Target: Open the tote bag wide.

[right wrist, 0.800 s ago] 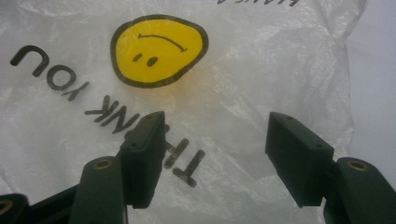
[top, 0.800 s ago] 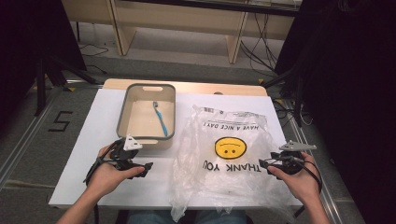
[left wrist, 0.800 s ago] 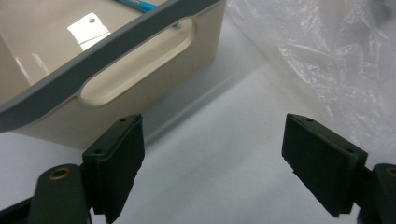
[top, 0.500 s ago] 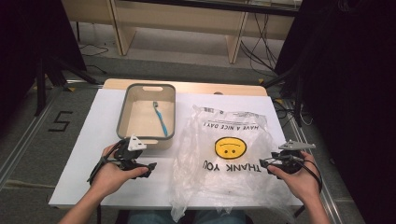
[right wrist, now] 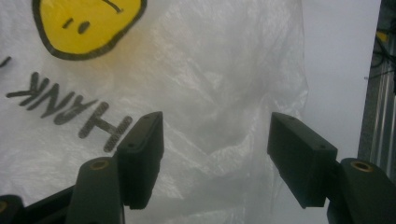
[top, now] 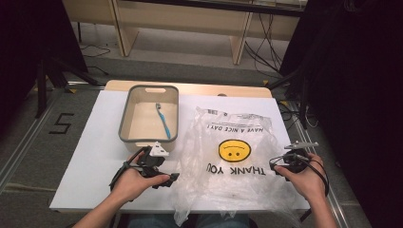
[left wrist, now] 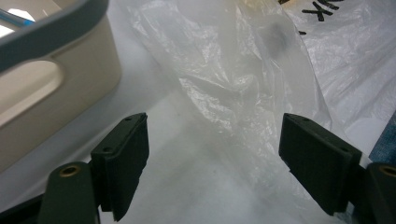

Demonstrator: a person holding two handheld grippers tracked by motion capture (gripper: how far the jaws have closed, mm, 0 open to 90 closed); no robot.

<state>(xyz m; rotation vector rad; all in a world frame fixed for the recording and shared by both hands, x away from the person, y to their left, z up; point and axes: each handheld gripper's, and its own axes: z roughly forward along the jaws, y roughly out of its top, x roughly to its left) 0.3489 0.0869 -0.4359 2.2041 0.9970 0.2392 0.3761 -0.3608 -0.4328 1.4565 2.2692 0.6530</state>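
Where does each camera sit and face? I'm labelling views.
High view: above the person's side, looking forward and down on table, bin, bag; forearms and both hands show.
Left gripper view: on left gripper, facing bag edge beside bin.
Right gripper view: on right gripper, facing bag.
All share the bag.

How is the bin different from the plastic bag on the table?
The bin is stiff, beige with a grey rim, and stands up with walls; the plastic bag is thin, see-through, crinkled and lies flat. The bin is plain, while the bag has a yellow smiley face and black words. The bin holds a blue toothbrush; whether the bag holds anything, I cannot tell. Both rest on the white table.
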